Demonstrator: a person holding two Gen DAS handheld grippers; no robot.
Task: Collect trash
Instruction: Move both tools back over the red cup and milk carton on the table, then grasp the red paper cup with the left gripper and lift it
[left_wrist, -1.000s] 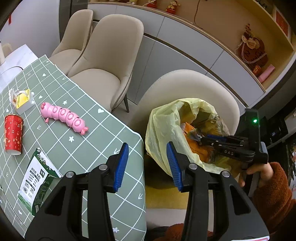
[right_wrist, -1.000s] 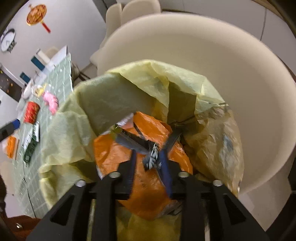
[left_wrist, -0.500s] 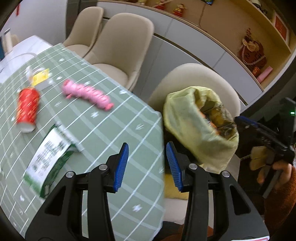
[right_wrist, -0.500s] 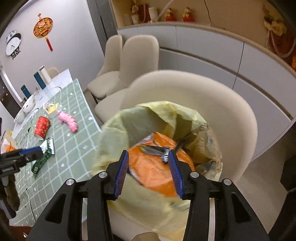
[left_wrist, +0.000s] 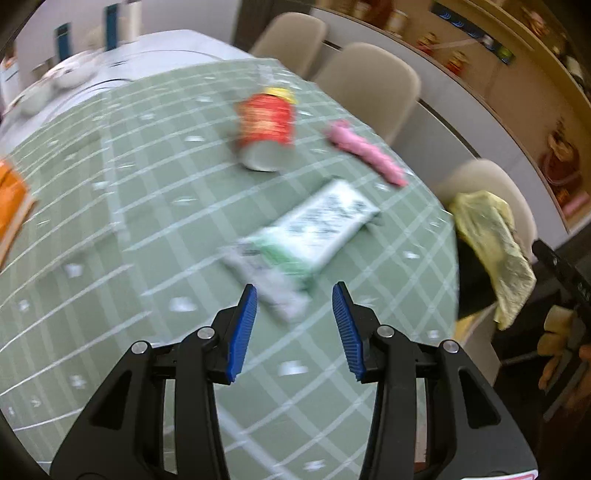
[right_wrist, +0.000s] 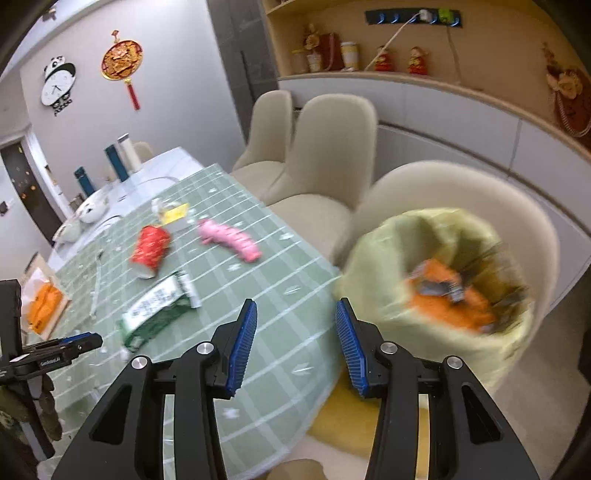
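Note:
A yellow trash bag (right_wrist: 439, 280) sits on a beige chair (right_wrist: 491, 192) beside the table, with an orange wrapper (right_wrist: 450, 302) inside; it also shows in the left wrist view (left_wrist: 491, 243). On the green checked tablecloth (left_wrist: 147, 229) lie a green-and-white carton (left_wrist: 306, 232), a red paper cup (left_wrist: 266, 129) on its side and a pink toy (left_wrist: 365, 155). My left gripper (left_wrist: 294, 328) is open and empty, just short of the carton. My right gripper (right_wrist: 293, 343) is open and empty, above the table edge left of the bag.
An orange packet (left_wrist: 11, 203) lies at the table's left edge. A yellow-topped small package (right_wrist: 173, 214) lies behind the cup. Bowls (right_wrist: 92, 210) and bottles (right_wrist: 114, 158) stand at the far end. Two more beige chairs (right_wrist: 317, 155) line the far side.
My right gripper let go of the orange wrapper in the bag, opened and pulled back left. My left gripper swung left from the bag over the table toward the carton.

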